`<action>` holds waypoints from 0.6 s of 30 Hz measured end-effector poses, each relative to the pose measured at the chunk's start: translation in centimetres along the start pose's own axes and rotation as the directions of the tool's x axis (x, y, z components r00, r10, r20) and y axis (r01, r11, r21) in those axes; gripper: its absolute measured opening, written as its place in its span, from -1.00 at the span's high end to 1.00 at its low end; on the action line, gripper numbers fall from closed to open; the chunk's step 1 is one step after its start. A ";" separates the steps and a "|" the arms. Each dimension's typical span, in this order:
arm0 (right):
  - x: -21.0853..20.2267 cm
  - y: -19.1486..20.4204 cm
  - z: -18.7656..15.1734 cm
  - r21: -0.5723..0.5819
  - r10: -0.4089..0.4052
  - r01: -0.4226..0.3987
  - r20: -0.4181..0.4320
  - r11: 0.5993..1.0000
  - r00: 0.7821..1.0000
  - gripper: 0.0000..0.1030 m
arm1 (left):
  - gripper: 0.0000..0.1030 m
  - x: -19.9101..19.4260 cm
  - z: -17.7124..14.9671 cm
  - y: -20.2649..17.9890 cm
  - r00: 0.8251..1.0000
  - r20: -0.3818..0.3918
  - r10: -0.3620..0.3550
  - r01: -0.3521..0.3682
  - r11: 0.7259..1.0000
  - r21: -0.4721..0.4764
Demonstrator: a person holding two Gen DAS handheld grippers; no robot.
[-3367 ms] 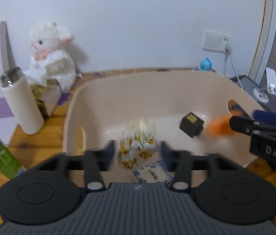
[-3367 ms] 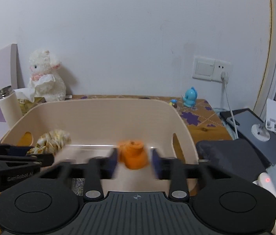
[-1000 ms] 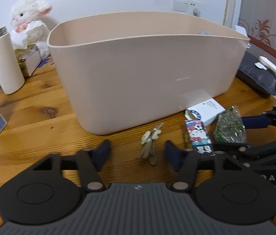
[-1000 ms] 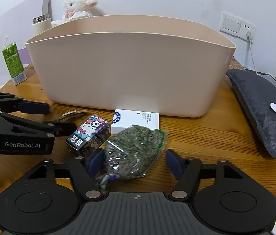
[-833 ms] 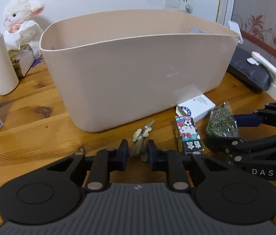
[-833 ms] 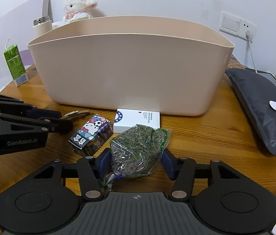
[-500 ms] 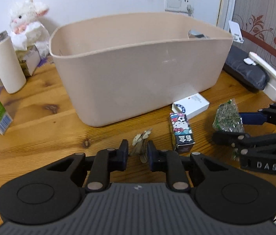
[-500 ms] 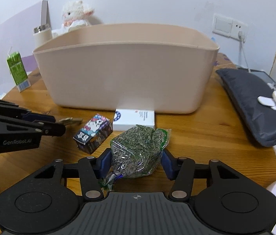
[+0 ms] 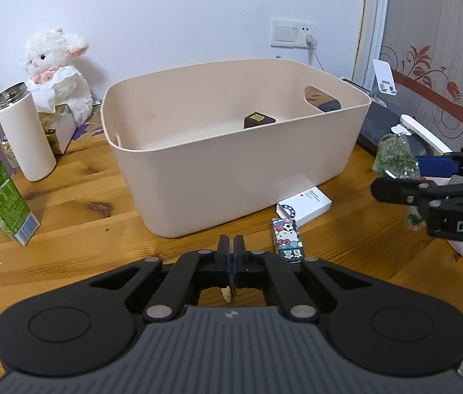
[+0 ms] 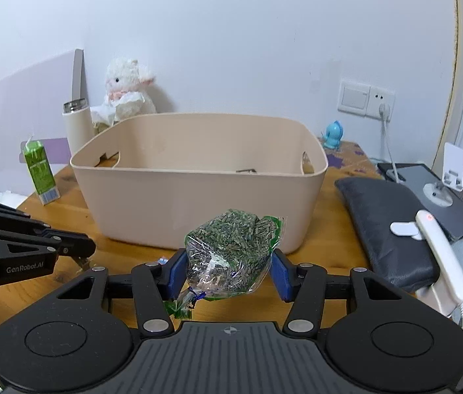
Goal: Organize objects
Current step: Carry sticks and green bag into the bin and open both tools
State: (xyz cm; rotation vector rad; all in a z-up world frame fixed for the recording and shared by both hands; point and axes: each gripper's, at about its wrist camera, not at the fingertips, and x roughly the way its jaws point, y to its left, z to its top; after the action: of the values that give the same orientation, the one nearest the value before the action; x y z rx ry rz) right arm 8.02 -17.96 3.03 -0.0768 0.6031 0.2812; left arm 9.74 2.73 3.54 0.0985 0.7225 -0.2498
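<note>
A beige plastic bin [image 9: 231, 170] stands on the wooden table; it also shows in the right wrist view [image 10: 198, 197]. A small black box [image 9: 259, 120] lies inside it. My left gripper [image 9: 231, 246] is shut on a small beige clip-like trinket [image 9: 228, 292], lifted in front of the bin. My right gripper [image 10: 228, 272] is shut on a clear bag of green pellets [image 10: 231, 249], held above the table; the bag also shows in the left wrist view [image 9: 395, 157]. A Hello Kitty box [image 9: 288, 239] and a white box [image 9: 303, 205] lie in front of the bin.
A white thermos [image 9: 26, 131], a green juice carton [image 9: 0, 200] and a plush lamb [image 9: 55, 69] stand left of the bin. A dark pouch [image 10: 389, 229], a white handset [image 10: 441, 256] and a tablet [image 10: 434, 197] lie to the right. A blue figurine [image 10: 333, 134] stands by the wall.
Both grippers have risen from the table with their loads, the left with the trinket, the right with the pellet bag. The bin's inside has come into view.
</note>
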 end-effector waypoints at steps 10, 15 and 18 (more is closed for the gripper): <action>-1.1 -0.2 2.3 0.001 -0.004 0.003 0.066 1.000 0.998 0.03 | 0.96 -3.4 2.3 0.4 0.995 0.098 0.015 -0.016 1.000 0.005; -1.4 -0.3 4.2 -0.010 -0.013 0.014 0.117 1.000 0.993 0.03 | 0.95 -5.0 4.5 0.9 0.986 0.163 0.033 -0.031 0.999 -0.012; -1.3 -0.4 5.6 -0.013 -0.019 0.021 0.150 1.000 0.988 0.03 | 0.95 -5.4 6.1 1.0 0.980 0.193 0.049 -0.050 0.999 -0.003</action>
State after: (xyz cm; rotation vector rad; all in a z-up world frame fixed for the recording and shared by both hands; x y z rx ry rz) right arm 10.15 -17.85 8.37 -0.0752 0.4503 0.2695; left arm 9.98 3.67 11.70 0.0923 0.5266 -0.2090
